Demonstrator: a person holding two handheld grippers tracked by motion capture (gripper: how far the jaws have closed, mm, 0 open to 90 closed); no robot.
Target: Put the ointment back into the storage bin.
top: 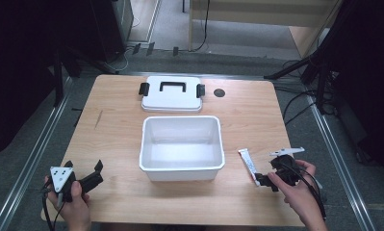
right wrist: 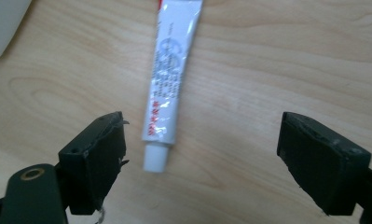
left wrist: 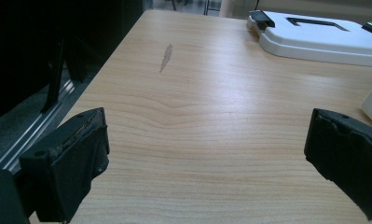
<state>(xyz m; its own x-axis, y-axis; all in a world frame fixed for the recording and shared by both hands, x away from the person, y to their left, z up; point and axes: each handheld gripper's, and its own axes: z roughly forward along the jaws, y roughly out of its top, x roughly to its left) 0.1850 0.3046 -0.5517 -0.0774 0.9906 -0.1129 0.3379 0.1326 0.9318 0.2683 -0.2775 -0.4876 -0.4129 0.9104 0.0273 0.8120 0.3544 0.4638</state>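
Black jaws of the right gripper (right wrist: 202, 158) stand wide apart above the table (right wrist: 277, 56), clamped on nothing; the white tube (right wrist: 167, 88) lies flat between them, nearer the left-hand jaw in the right gripper view, its capped end toward the camera and just clear of that jaw; its far end is cut off at the frame's top, and its print is too small to read. Seen from the high view, the tube (top: 249, 164) lies right of the white bin (top: 182, 144); the left gripper (top: 83, 174) hangs open over bare wood, well apart from both; the lid (top: 172, 94) rests beyond the bin.
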